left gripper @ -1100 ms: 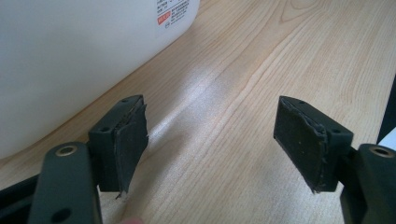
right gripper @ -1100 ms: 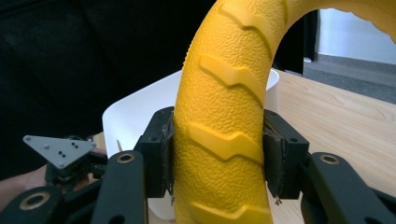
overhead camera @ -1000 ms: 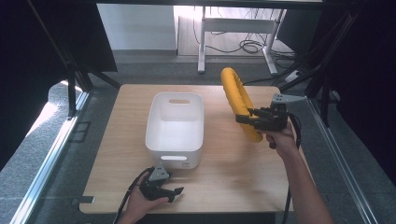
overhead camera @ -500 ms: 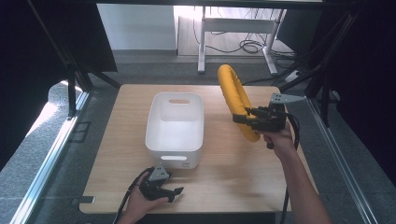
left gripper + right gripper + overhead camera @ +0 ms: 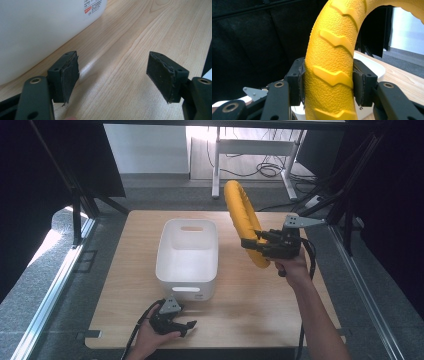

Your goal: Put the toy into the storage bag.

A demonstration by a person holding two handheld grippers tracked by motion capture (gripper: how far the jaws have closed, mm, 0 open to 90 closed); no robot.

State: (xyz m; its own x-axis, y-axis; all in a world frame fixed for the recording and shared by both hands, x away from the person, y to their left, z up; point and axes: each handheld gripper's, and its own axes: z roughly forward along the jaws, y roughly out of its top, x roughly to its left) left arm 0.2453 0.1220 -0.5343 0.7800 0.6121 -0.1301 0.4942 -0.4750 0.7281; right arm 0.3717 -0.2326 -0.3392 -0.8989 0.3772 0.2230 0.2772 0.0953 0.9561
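Your right gripper (image 5: 252,246) holds the yellow ring (image 5: 242,220) above the worktop (image 5: 260,300), right of centre in the high view, just right of the white bin (image 5: 187,251). In the right gripper view the fingers (image 5: 296,80) clamp the ring's ribbed tube from both sides, low on its arc, and most of the ring stands above the grip.

Risk 1: the ring is top-heavy in this hold. If you tilt your wrist quickly, the ring can pivot between the pads or slip out and fall on the worktop or the bin rim.

Risk 2: the ring looks wider than the bin opening is across. If you lower it flat, it will probably catch on the rim and may tip the bin.

Your left gripper (image 5: 187,325) rests at the lower left of the high view, near the bin's front wall, with its fingers (image 5: 68,75) spread wide and holding nothing. A sideways push on the bin would drive it toward this gripper.
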